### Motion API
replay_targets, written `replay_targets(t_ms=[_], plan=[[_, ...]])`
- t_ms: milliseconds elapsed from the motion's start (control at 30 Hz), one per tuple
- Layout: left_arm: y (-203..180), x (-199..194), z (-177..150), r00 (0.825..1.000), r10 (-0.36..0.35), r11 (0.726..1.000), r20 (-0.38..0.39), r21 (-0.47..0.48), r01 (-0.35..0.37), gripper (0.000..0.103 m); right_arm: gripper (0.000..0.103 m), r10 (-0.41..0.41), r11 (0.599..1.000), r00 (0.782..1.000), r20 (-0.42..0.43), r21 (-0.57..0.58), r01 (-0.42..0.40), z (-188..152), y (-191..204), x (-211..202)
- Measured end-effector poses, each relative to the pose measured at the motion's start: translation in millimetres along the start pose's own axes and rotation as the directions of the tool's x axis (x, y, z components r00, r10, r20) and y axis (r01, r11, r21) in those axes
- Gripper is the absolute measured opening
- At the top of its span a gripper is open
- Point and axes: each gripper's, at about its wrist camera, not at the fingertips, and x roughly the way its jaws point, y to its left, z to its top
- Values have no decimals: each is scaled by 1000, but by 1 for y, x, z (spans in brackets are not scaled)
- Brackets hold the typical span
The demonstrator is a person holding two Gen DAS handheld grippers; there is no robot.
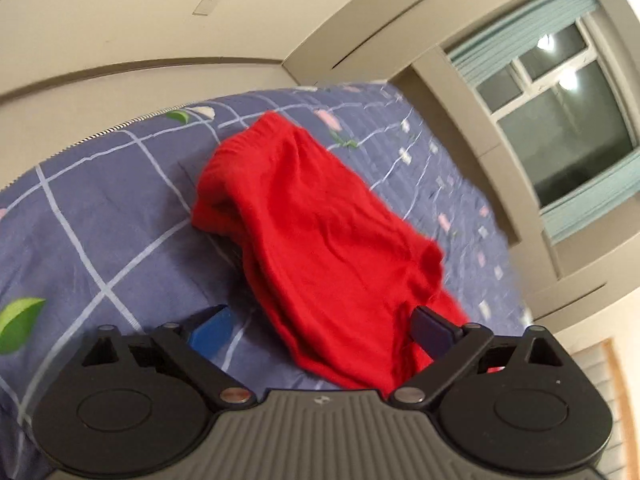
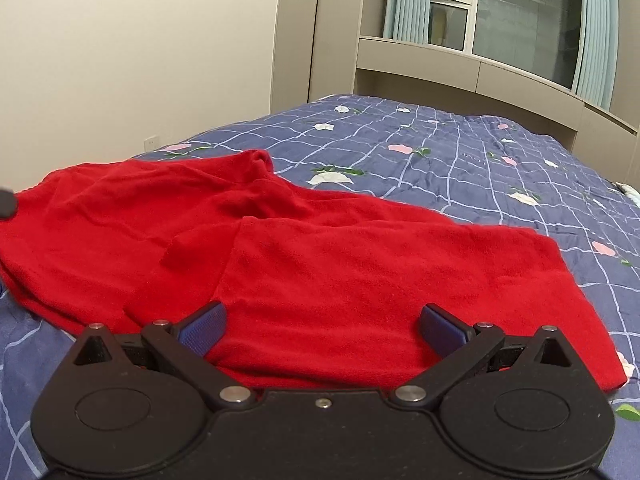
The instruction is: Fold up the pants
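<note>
Red pants point(image 1: 316, 236) lie rumpled on a blue checked bedspread point(image 1: 100, 208). In the left wrist view my left gripper point(image 1: 320, 328) is open, its blue fingers wide apart at the near end of the pants, with cloth lying between them. In the right wrist view the pants point(image 2: 320, 264) spread wide across the bedspread point(image 2: 460, 168), one part folded over another. My right gripper point(image 2: 322, 326) is open, its fingers straddling the near edge of the cloth. A dark bit of the other gripper shows at the far left edge point(image 2: 6, 204).
The bed runs toward a window point(image 2: 504, 12) with pale blue curtains and a beige ledge and cabinets point(image 2: 460, 68) below it. A beige wall point(image 2: 140, 60) with a socket stands left of the bed. Bedspread extends to the right of the pants.
</note>
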Motion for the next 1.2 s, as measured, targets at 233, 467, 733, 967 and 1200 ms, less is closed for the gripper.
replay_targets(t_ms=[233, 467, 733, 967, 1200], plan=[[11, 5, 1, 998, 37, 996, 40, -88, -34, 92, 103, 6, 1000, 1000, -1, 6, -6, -1, -1, 0], [19, 10, 4, 999, 38, 986, 33, -163, -32, 48, 103, -7, 1000, 1000, 8, -9, 7, 0, 2, -1], [22, 27, 3, 998, 53, 976, 35, -213, -44, 48, 103, -10, 1000, 1000, 11, -12, 10, -2, 3, -3], [20, 36, 12, 996, 61, 961, 65, -273, -41, 12, 103, -6, 1000, 1000, 10, -6, 6, -1, 2, -3], [-5, 34, 22, 990, 61, 975, 127, -218, -32, 5, 103, 9, 1000, 999, 35, 29, -10, 8, -14, -18]])
